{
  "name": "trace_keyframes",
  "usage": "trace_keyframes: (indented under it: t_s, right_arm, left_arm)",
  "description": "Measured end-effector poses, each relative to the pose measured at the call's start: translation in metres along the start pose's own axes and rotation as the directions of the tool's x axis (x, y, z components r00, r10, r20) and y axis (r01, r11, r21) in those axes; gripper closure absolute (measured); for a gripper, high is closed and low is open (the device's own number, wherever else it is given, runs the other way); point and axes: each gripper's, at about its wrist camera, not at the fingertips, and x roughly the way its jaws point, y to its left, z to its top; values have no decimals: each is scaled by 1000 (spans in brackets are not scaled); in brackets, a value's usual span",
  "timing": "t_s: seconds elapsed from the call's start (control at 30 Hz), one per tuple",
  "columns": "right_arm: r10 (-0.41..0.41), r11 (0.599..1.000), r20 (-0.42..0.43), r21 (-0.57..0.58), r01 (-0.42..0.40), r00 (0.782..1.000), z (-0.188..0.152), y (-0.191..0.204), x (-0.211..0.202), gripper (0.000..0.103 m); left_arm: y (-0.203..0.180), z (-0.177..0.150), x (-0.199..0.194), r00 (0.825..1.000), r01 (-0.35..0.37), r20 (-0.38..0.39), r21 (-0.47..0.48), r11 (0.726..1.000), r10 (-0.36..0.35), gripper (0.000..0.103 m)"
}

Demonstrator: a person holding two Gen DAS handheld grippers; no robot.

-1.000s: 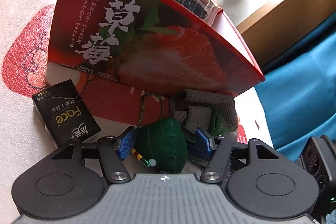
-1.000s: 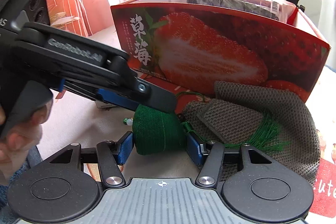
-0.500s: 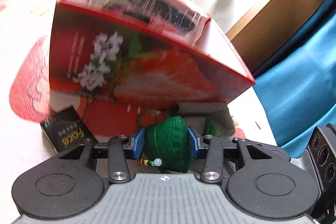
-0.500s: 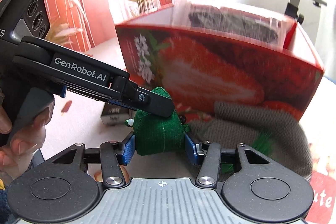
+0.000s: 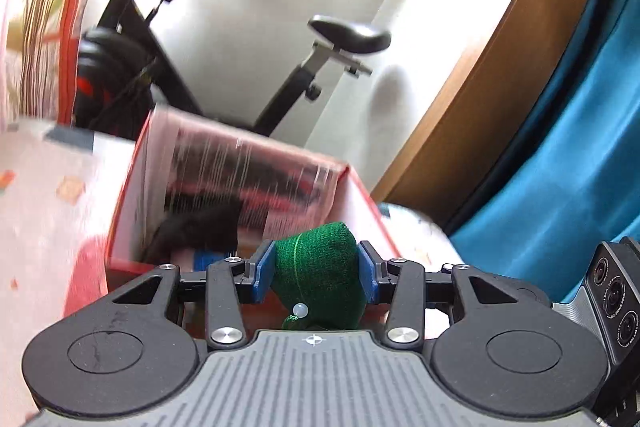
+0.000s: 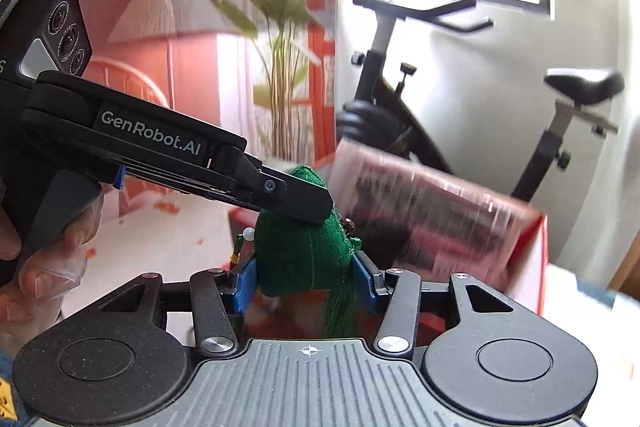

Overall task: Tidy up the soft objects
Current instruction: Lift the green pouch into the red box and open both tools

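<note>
While clamped: green pouch [image 5: 318, 273], both grippers

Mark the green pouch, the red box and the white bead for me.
green pouch [image 5: 320, 269]: left wrist view, middle of its knit body.
red box [image 5: 366, 215]: left wrist view, inner right wall.
white bead [image 6: 249, 233]: right wrist view, the bead itself, left of the pouch.
</note>
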Motion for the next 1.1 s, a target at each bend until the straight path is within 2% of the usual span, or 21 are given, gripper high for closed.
trace_keyframes:
  t_s: [0.23,0.4,0.47,0.57,0.73,0.8,0.87,1.1]
  right_arm:
    - [-38,994,95,-101,48,995,64,-19,4,57]
    - [-46,991,111,-119,59,993,87,-34,24,57]
    - [-53,992,78,-114,61,996,84,-39,41,57]
    - [-65,993,22,-96,67,998,67,-43,64,56]
    - [-80,996,-77,-45,77,994,34,-47,90,54]
    - [-96,994,-90,-51,91,991,22,-45,92,49]
    - [-99,995,-99,-23,97,990,12,-49,90,49]
    - [-90,993,-92,65,96,992,-9,-67,60,49]
  left_arm:
    - [-11,57,2,994,-3,107,46,999,-2,57]
    - [-7,78,11,991,-16,136,59,998,8,57]
    - [-1,78,24,994,-24,105,49,999,19,57]
    - [6,67,43,998,-49,48,96,994,45,56]
    - [27,49,81,997,-56,-57,69,996,60,55]
    - [32,42,84,995,-71,-71,78,994,77,52]
    - [35,35,84,992,-93,-80,94,991,101,45]
    - [43,21,57,992,-101,-68,128,987,110,40]
